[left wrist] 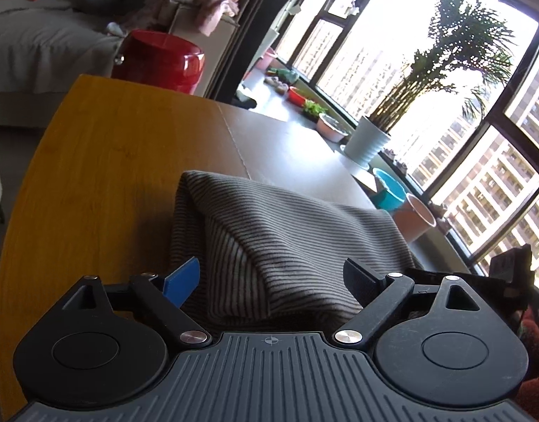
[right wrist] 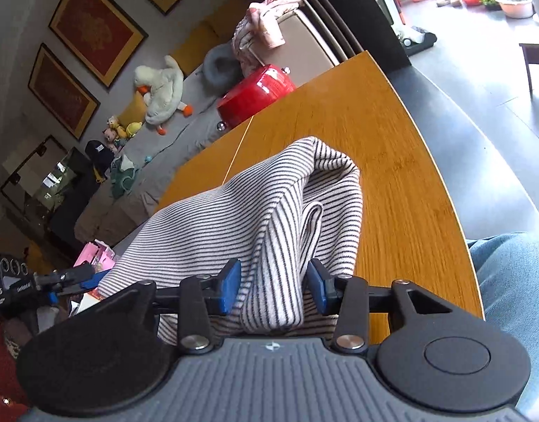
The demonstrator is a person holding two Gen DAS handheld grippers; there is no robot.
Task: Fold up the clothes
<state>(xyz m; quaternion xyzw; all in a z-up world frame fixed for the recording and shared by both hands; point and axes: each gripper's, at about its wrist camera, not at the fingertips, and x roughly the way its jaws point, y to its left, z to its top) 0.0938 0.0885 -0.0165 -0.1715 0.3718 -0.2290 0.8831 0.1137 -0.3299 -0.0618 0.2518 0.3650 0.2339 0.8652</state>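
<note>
Striped garment [right wrist: 262, 211] lying folded in a bundle on the wooden worktop [right wrist: 392, 161]: the left gripper [left wrist: 273, 277] is spreading its fingers wide around one end, gripping nothing, while the right gripper [right wrist: 273, 286] is bracketing a fold, perhaps to grasp it.

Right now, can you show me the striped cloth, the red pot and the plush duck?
striped cloth [right wrist: 199, 232]: right wrist view, on its broad flat upper panel.
red pot [right wrist: 255, 95]: right wrist view, on its shiny side, beyond the table.
plush duck [right wrist: 164, 88]: right wrist view, on its white body, on the sofa.
</note>
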